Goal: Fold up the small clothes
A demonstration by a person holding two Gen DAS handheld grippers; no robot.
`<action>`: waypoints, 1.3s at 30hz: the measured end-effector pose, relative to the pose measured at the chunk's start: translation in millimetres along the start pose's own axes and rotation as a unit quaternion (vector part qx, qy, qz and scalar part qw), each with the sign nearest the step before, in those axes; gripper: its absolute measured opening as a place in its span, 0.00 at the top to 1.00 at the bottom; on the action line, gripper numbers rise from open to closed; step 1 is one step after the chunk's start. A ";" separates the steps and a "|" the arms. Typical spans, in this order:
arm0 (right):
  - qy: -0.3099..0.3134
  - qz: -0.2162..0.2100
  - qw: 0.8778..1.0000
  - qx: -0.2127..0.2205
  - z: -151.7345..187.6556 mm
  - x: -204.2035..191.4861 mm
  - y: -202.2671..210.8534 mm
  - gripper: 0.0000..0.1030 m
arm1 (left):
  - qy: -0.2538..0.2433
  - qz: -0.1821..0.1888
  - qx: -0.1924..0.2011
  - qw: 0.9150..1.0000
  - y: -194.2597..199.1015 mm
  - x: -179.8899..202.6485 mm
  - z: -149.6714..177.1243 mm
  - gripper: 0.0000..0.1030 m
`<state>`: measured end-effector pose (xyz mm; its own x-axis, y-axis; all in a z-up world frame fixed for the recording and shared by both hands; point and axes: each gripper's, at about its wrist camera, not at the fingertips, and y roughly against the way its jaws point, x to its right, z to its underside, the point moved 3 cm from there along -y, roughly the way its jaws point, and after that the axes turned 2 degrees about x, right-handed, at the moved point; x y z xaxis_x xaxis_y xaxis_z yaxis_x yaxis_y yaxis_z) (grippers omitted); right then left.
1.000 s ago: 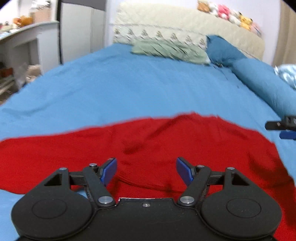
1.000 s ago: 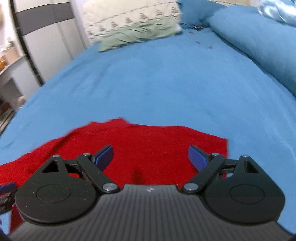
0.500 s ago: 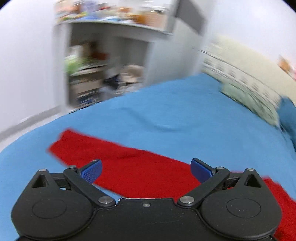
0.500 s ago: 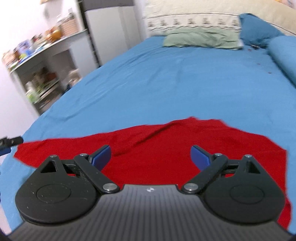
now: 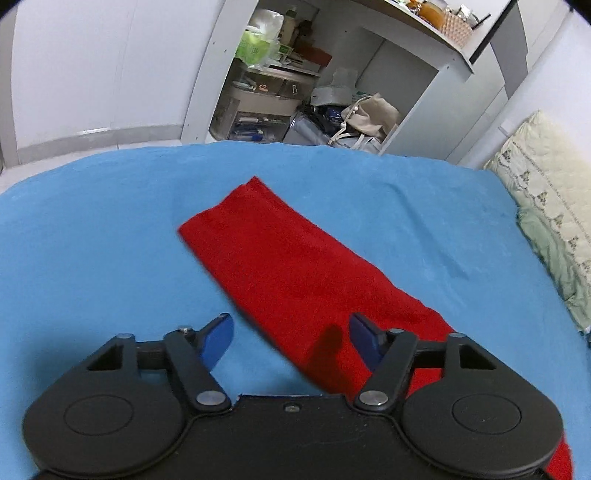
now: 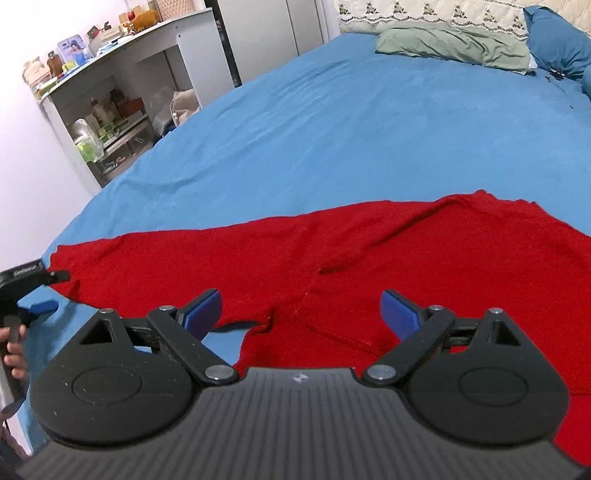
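Note:
A red garment (image 6: 369,258) lies spread on the blue bed sheet (image 6: 332,129). In the left wrist view one long red sleeve (image 5: 288,266) stretches away towards the bed's edge. My left gripper (image 5: 290,338) is open and empty, low over the near part of that sleeve. It also shows at the left edge of the right wrist view (image 6: 37,291), beside the sleeve's end. My right gripper (image 6: 301,314) is open and empty, just above the garment's body near a seam.
A white shelf unit (image 5: 295,92) full of bottles and bags stands beside the bed. A green pillow (image 6: 450,46), a cream headboard (image 6: 424,13) and a blue pillow (image 6: 557,40) lie at the bed's far end.
My left gripper swung left from the garment's body to face along the sleeve and the shelf. My right gripper turned left and now looks across the whole garment. Both stayed open.

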<state>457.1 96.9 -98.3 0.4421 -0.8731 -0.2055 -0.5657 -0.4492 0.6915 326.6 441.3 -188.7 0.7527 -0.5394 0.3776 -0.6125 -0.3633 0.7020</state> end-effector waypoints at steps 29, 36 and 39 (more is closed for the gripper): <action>-0.075 0.084 0.991 0.072 20.7 159.7 123.9 0.00 | -0.361 0.205 0.071 0.907 135.6 333.4 179.2 0.95; -0.119 0.128 0.983 0.062 62.5 233.2 147.5 0.00 | -0.477 0.241 0.016 0.845 130.2 374.1 294.9 0.95; -0.141 0.138 0.979 0.051 83.5 258.7 150.1 0.00 | -0.509 0.237 -0.012 0.828 115.4 373.2 331.1 0.95</action>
<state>428.4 -212.2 -105.5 0.0602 -0.9751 -0.2136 -0.7099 -0.1923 0.6775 456.8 -53.4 -166.7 -0.1709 -0.9818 -0.0825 -0.7669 0.0800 0.6368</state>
